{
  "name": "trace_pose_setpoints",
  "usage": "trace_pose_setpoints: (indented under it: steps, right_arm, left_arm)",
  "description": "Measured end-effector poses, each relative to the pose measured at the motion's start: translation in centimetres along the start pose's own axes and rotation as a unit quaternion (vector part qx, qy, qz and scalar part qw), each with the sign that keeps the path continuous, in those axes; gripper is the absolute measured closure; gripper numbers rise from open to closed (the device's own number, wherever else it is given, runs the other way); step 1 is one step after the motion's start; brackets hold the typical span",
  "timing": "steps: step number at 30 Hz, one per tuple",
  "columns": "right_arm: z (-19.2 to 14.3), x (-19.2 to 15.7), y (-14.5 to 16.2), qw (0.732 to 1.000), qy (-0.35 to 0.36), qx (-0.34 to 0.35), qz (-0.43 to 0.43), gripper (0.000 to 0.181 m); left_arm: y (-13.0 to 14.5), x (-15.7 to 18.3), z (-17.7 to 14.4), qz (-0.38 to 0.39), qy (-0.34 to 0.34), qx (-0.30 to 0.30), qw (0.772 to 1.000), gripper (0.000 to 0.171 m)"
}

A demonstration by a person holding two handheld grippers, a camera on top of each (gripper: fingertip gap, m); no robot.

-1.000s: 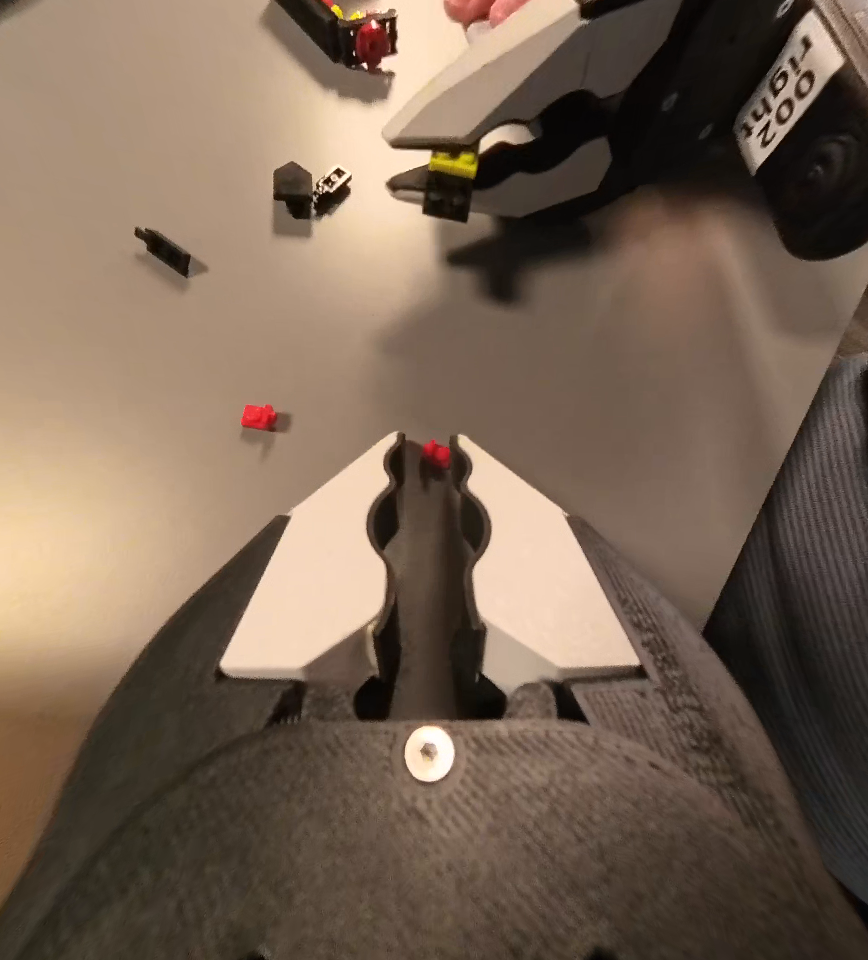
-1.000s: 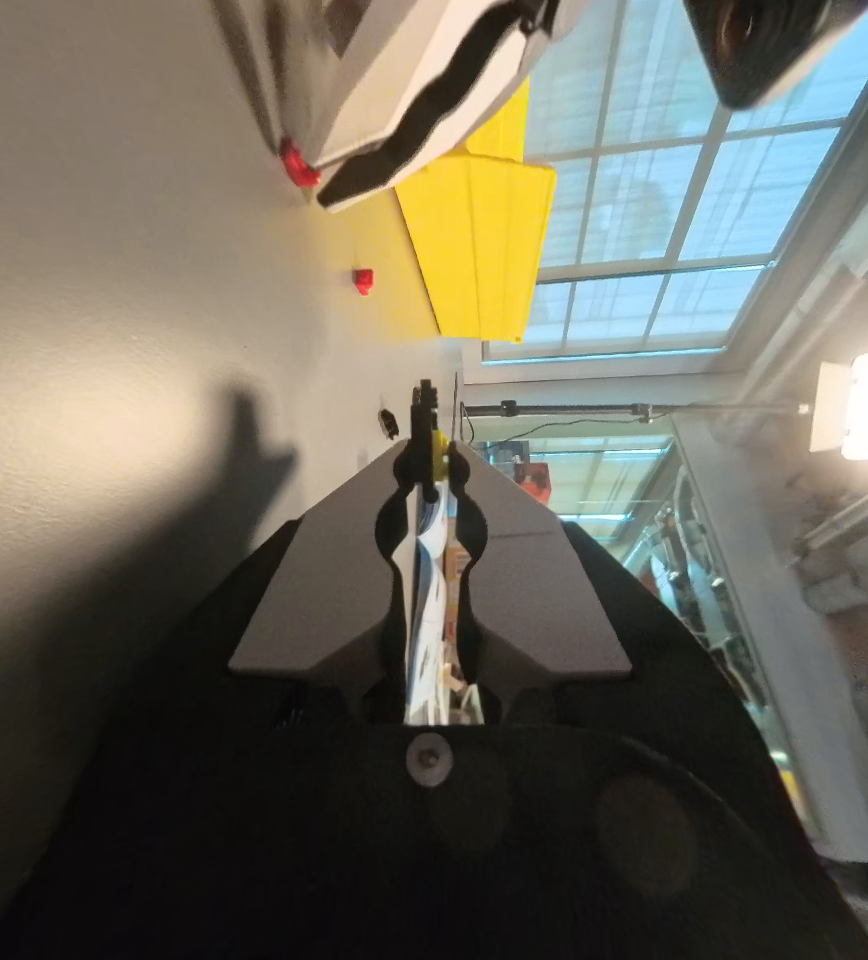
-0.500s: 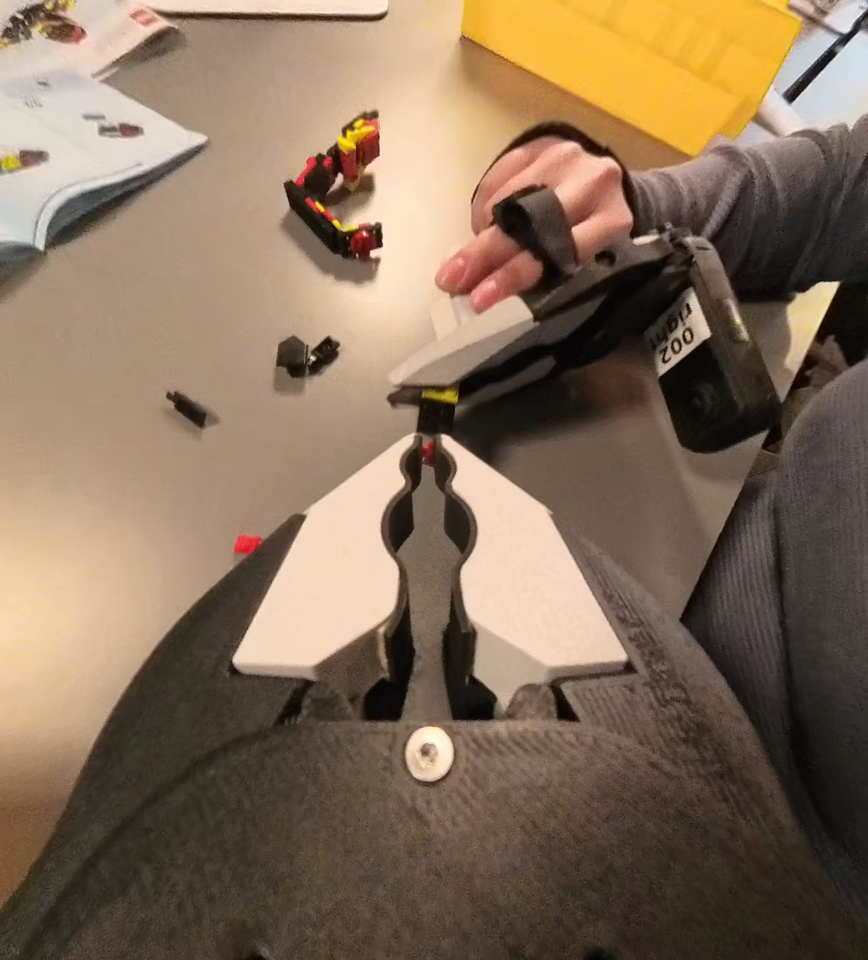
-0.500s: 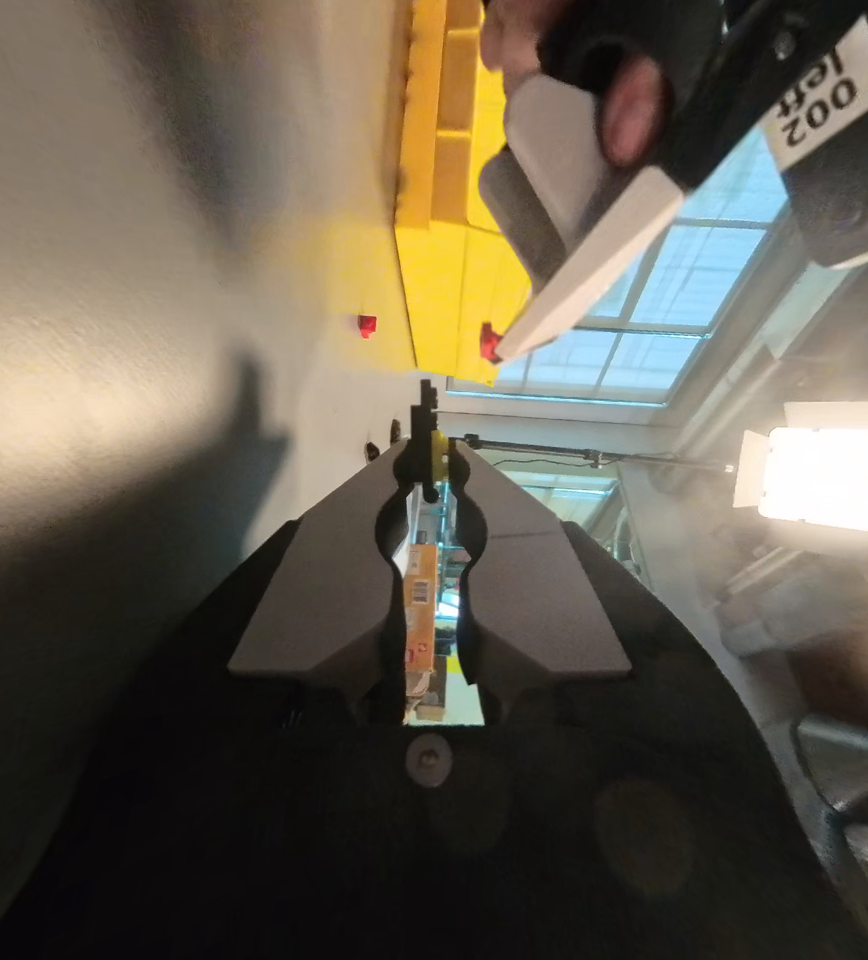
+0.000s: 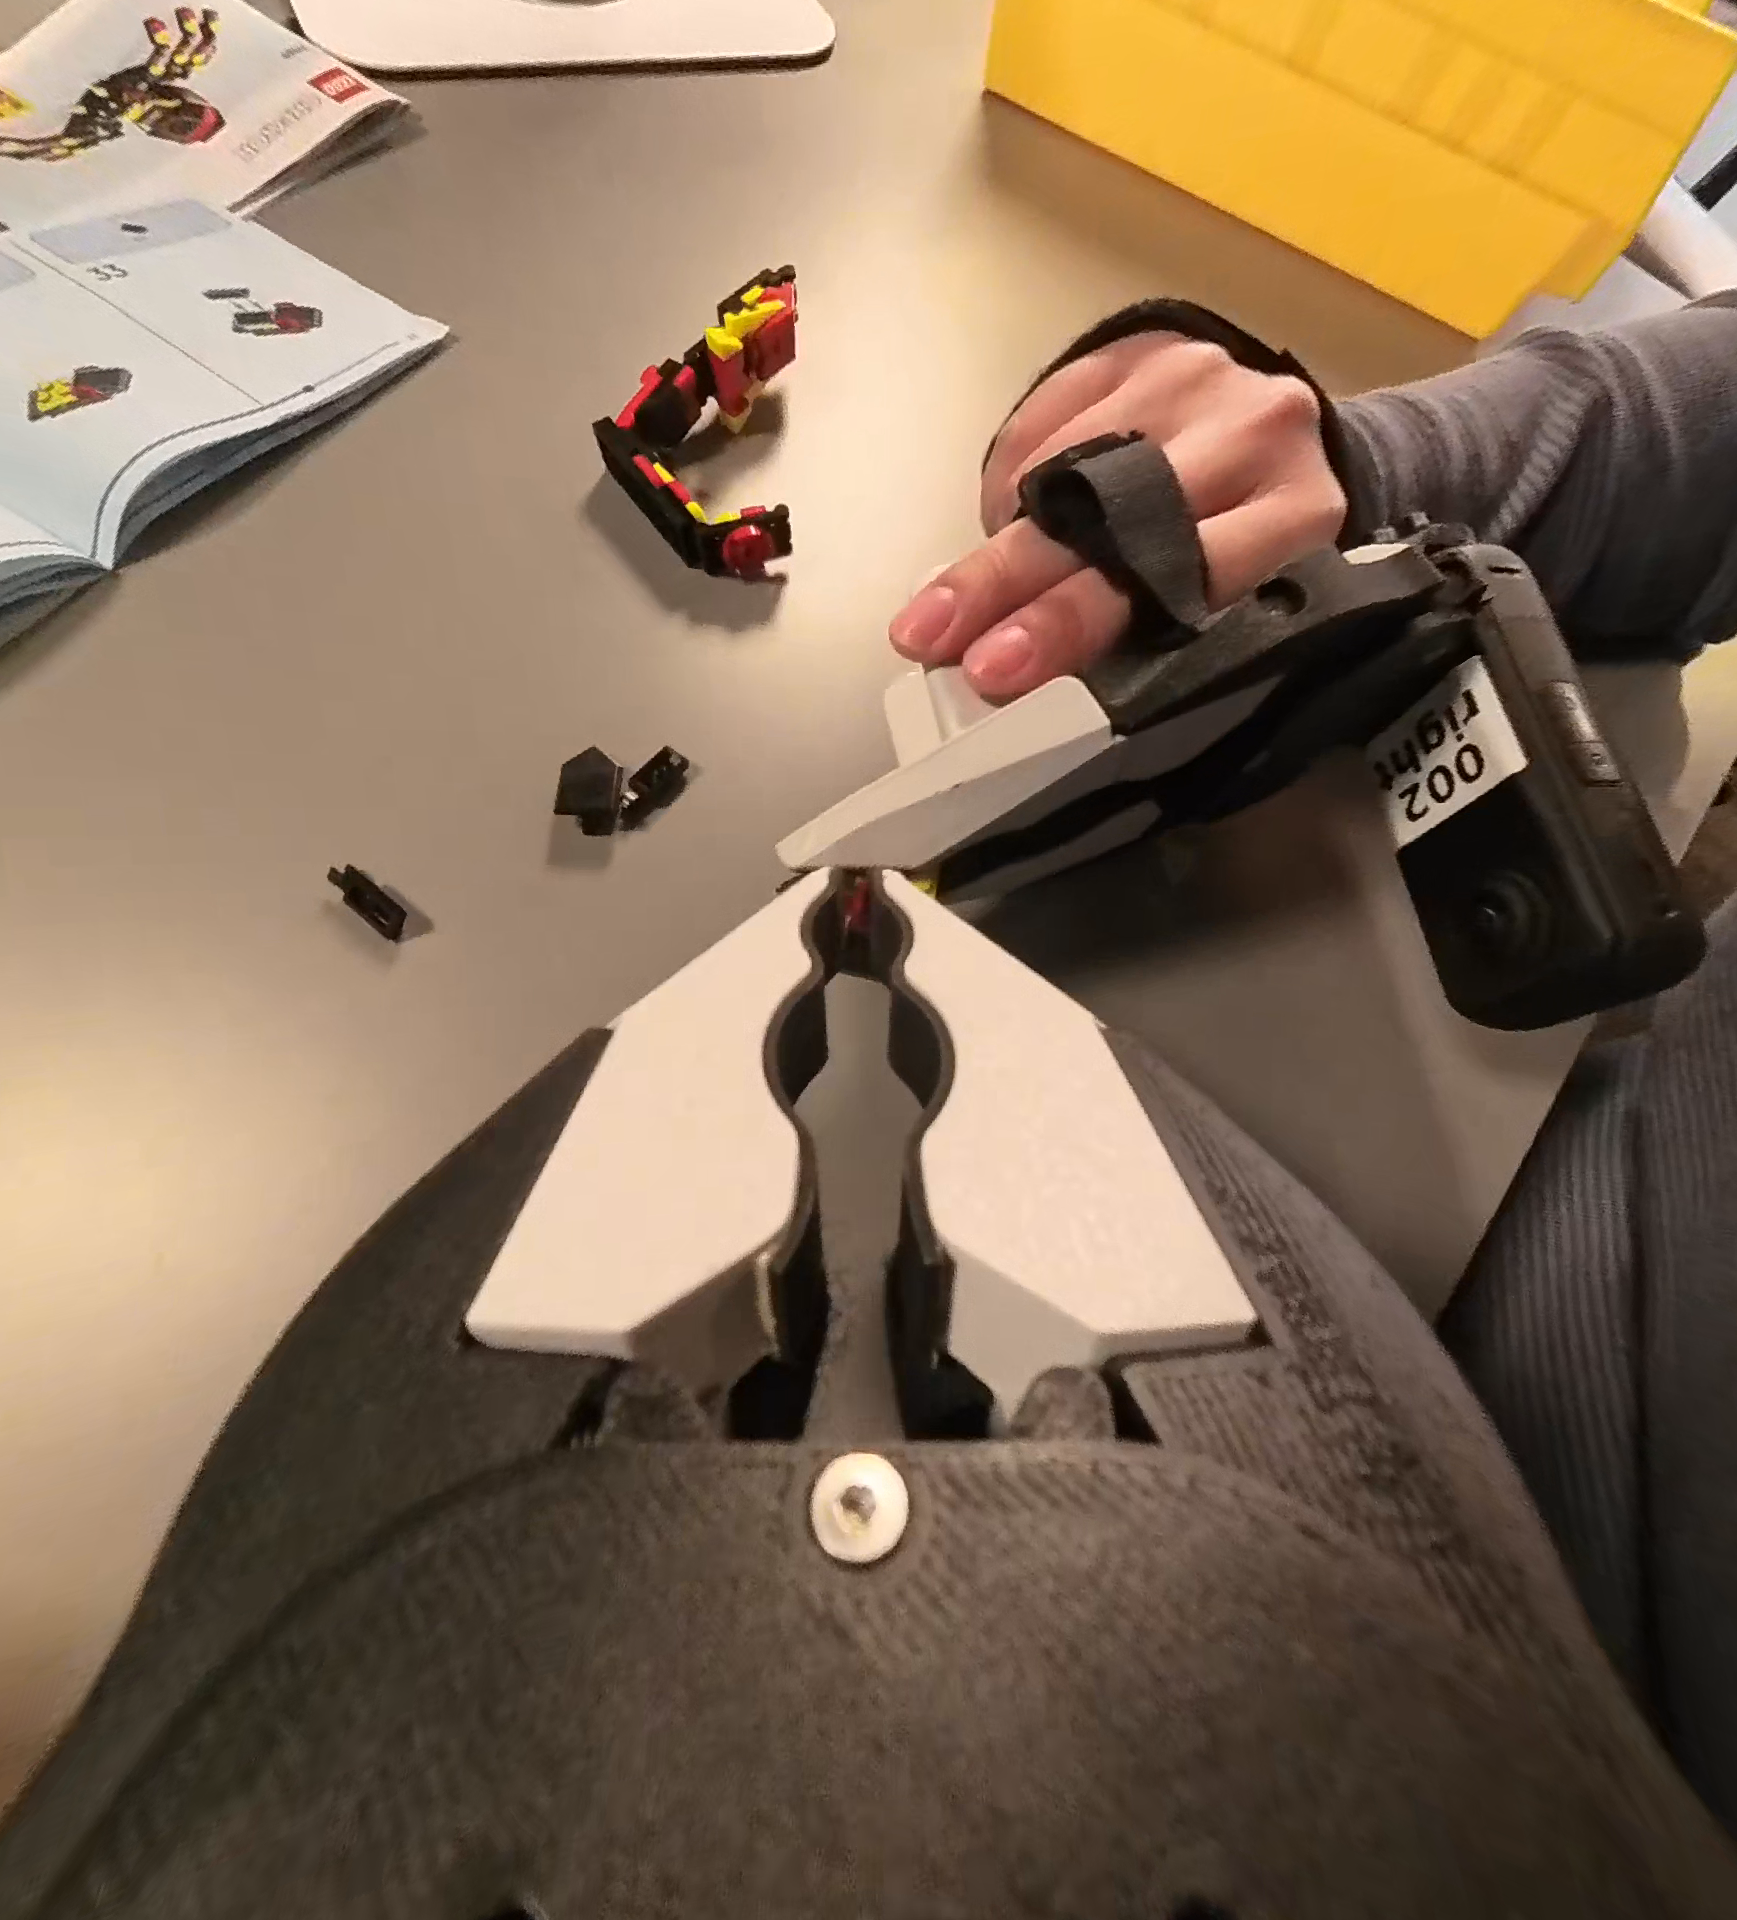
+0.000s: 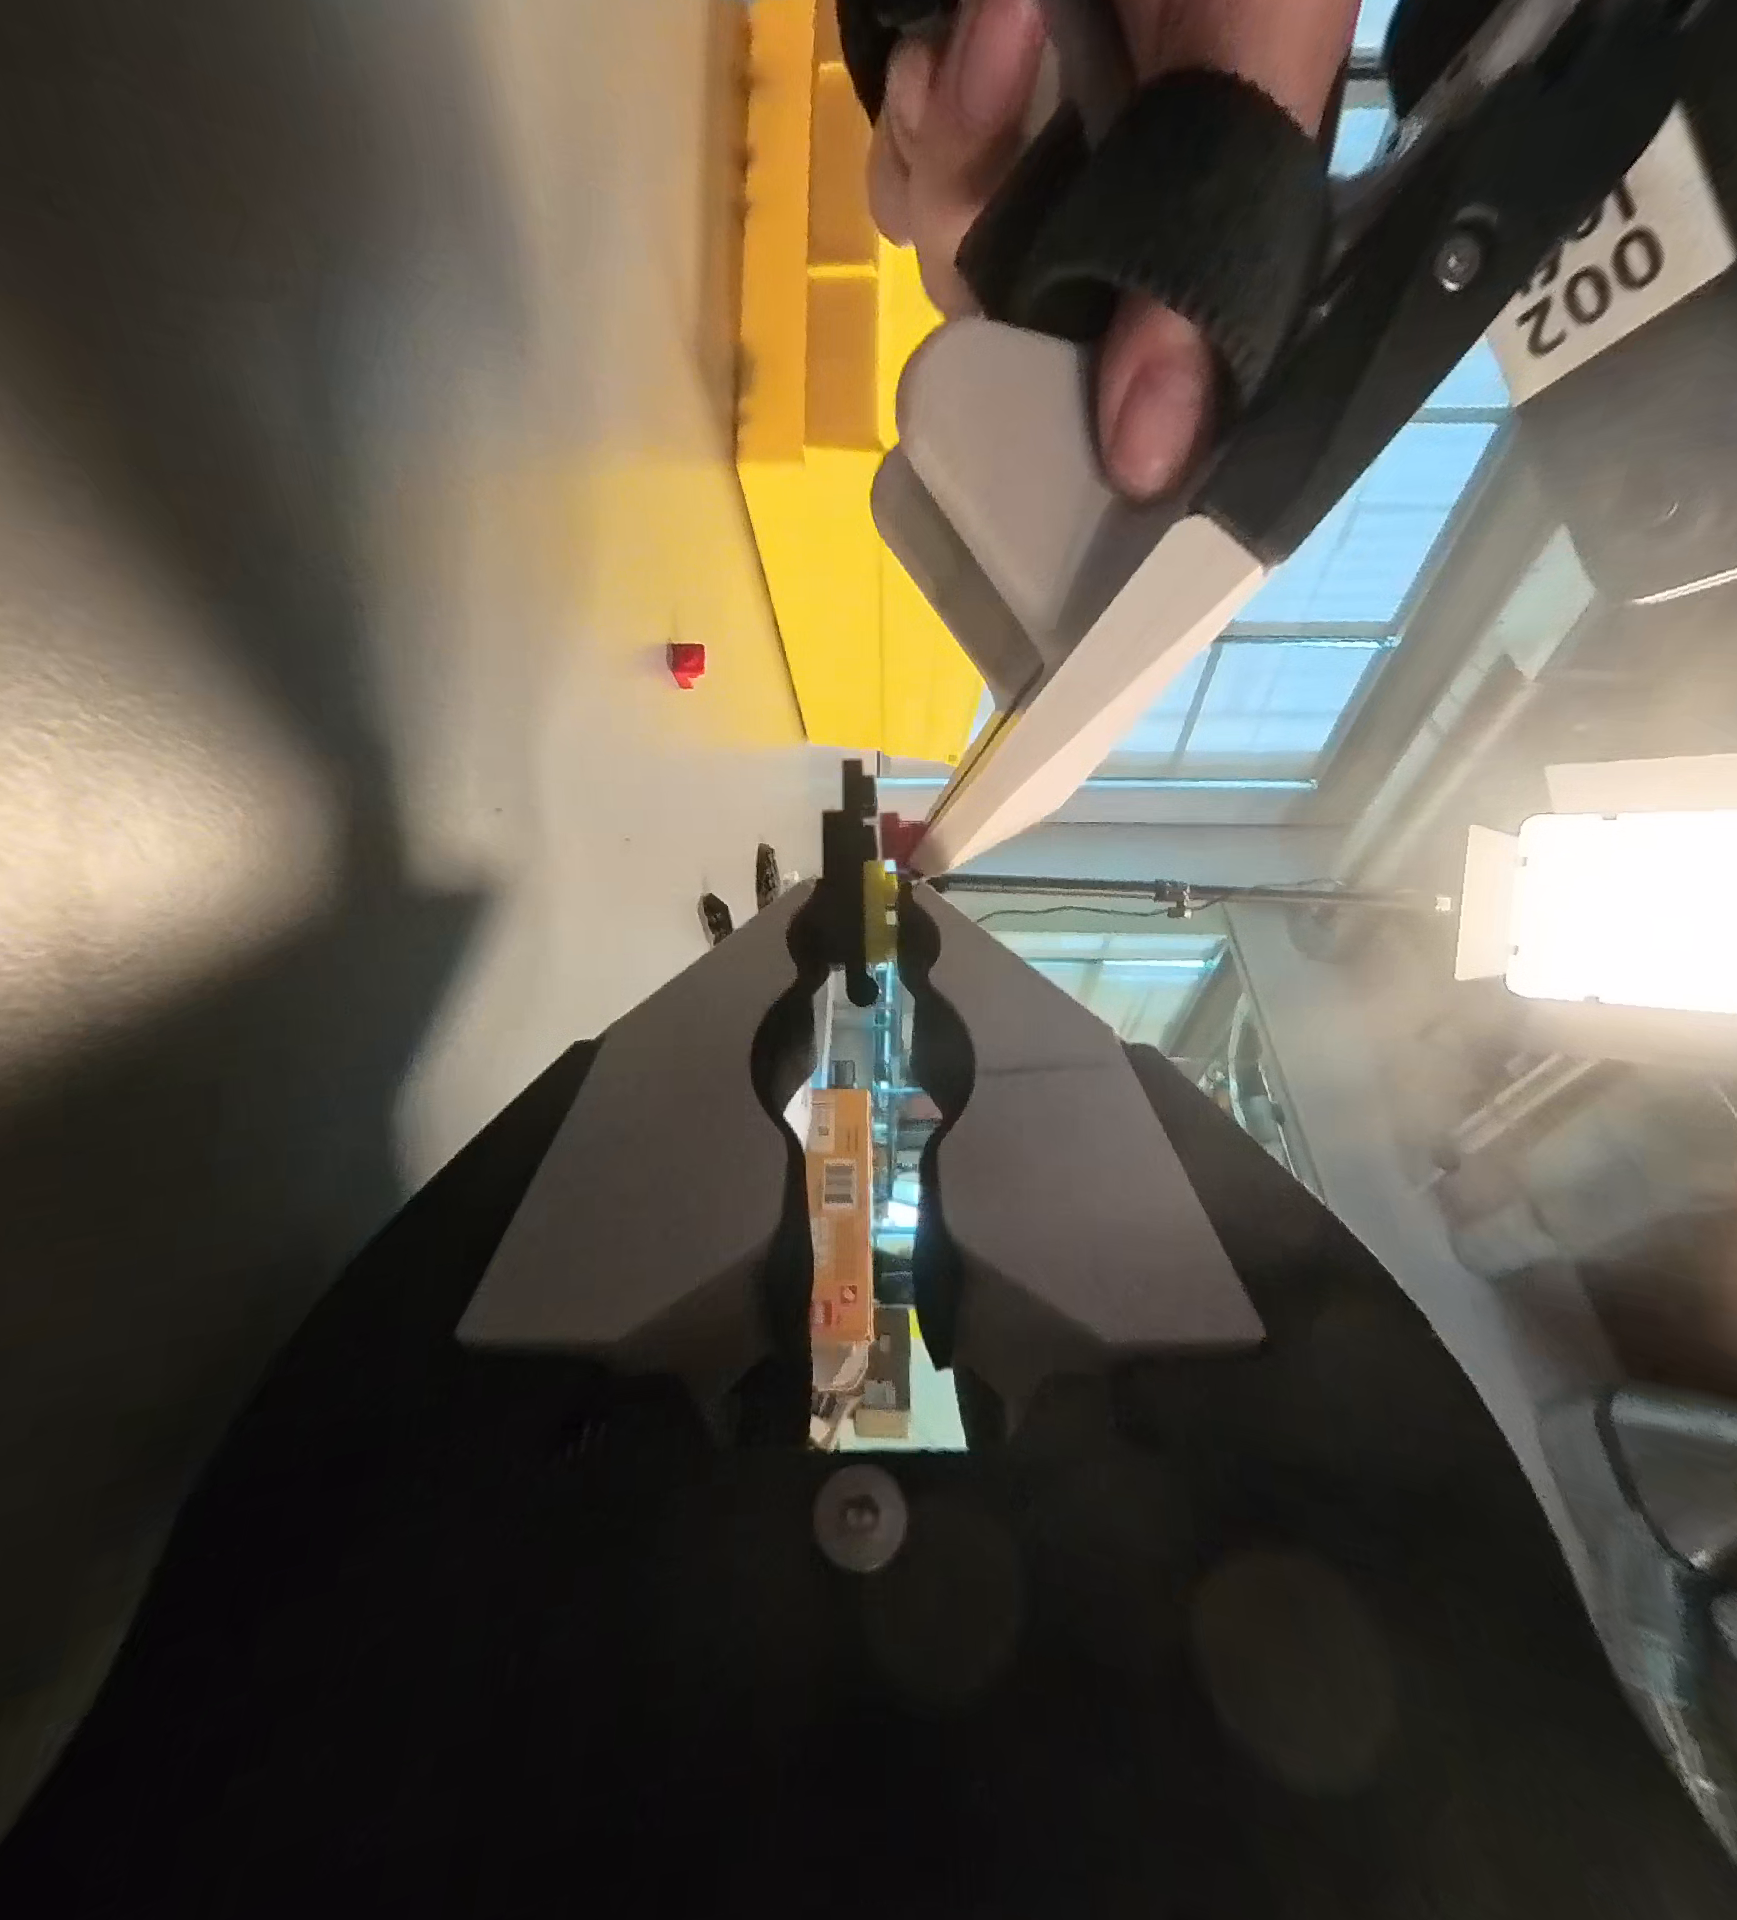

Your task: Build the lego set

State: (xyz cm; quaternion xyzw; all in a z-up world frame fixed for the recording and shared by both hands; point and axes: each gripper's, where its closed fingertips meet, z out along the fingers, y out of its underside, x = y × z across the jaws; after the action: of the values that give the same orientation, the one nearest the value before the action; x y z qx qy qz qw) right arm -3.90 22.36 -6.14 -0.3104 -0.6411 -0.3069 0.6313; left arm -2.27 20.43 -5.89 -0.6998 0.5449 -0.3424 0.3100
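Left to right: booklet [image 5: 147,343] and loose black parts [image 5: 594,795] on the tabletop [image 5: 220,1039]; left hand-held gripper [image 5: 856,904] clenched on a red piece [image 5: 856,914]; right hand-held gripper [image 6: 869,914] grasping a black-yellow piece [image 6: 864,883]. The pieces meet mid-air. Risk: misaligned studs or a shallow pinch may twist a piece loose and drop it.

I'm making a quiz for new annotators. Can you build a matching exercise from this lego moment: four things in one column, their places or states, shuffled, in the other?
Things
1. left gripper
2. right gripper
3. instruction booklet
4. red and black lego model

States
A. lies open on the table
B. shut on a small red piece
C. stands on the table, untouched
D. shut on a black and yellow piece

Pairs: 1-B, 2-D, 3-A, 4-C
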Motion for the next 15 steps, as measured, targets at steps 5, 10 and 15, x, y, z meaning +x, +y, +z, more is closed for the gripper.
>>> trace_pose_setpoints:
  steps: [5,10,15]
  right_arm:
    - [0.1,0.26,0.28,1.0,0.005,-0.009,0.002,0.172]
    - [0.12,0.57,0.4,1.0,0.013,-0.011,0.004,0.171]
    - [0.1,0.77,0.38,1.0,0.017,-0.009,0.006,0.171]
  left_arm:
    - [-0.24,-0.21,0.09,0.016,-0.025,0.001,1.0,0.169]
    - [-0.52,-0.13,0.03,0.016,-0.028,0.002,0.999,0.169]
    - [-0.59,0.11,-0.02,0.018,-0.024,0.003,1.0,0.167]
